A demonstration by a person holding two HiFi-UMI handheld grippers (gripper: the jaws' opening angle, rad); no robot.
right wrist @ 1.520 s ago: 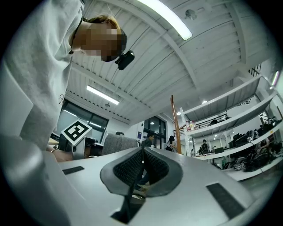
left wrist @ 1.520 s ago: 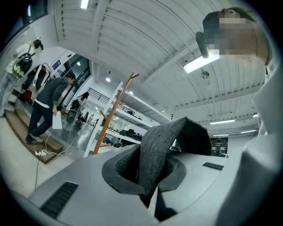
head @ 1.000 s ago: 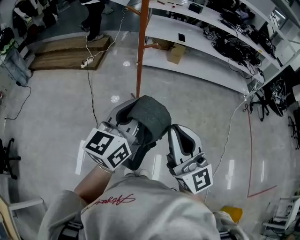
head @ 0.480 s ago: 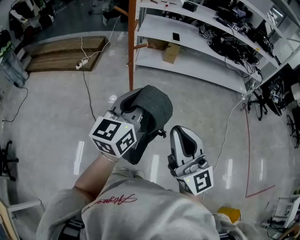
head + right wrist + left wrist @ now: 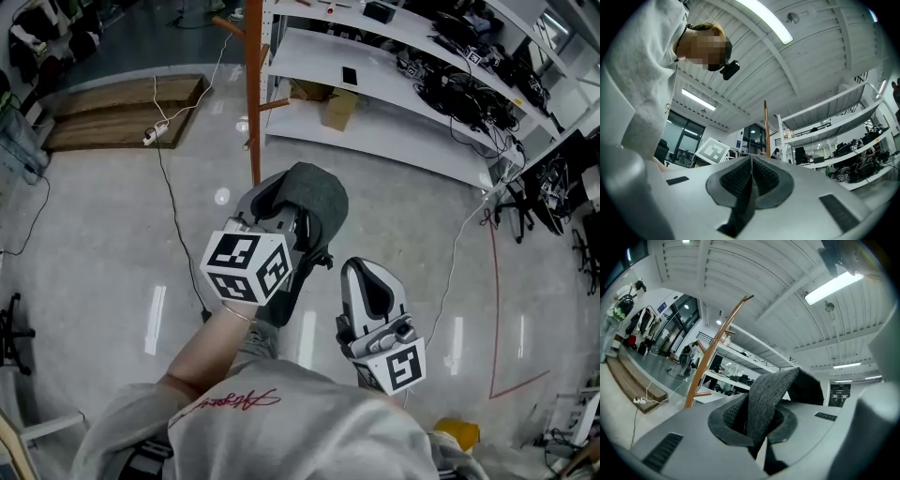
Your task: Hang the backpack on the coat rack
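Note:
The coat rack (image 5: 252, 90) is an orange-brown wooden pole with short pegs, standing on the floor ahead of me by the shelves. My left gripper (image 5: 278, 199) is shut on the backpack's grey fabric strap (image 5: 315, 201), which loops over its jaws just short of the pole. A dark part of the backpack (image 5: 284, 298) hangs under the gripper; the rest is hidden. In the left gripper view the strap (image 5: 766, 397) is pinched between the pads of the left gripper (image 5: 757, 423), with the rack (image 5: 710, 357) beyond. My right gripper (image 5: 367, 272) is shut and empty, lower right; its own view shows the right gripper (image 5: 751, 180) with pads together.
White shelves (image 5: 394, 75) with cables and gear run behind the rack, a cardboard box (image 5: 339, 106) beneath them. A black cable (image 5: 172, 202) crosses the glossy floor to a wooden platform (image 5: 122, 98). A red line (image 5: 495, 281) marks the floor at right.
Both grippers have moved forward towards the coat rack, the left one further, still carrying the strap. The pole now stands nearer and more to the left in the head view.

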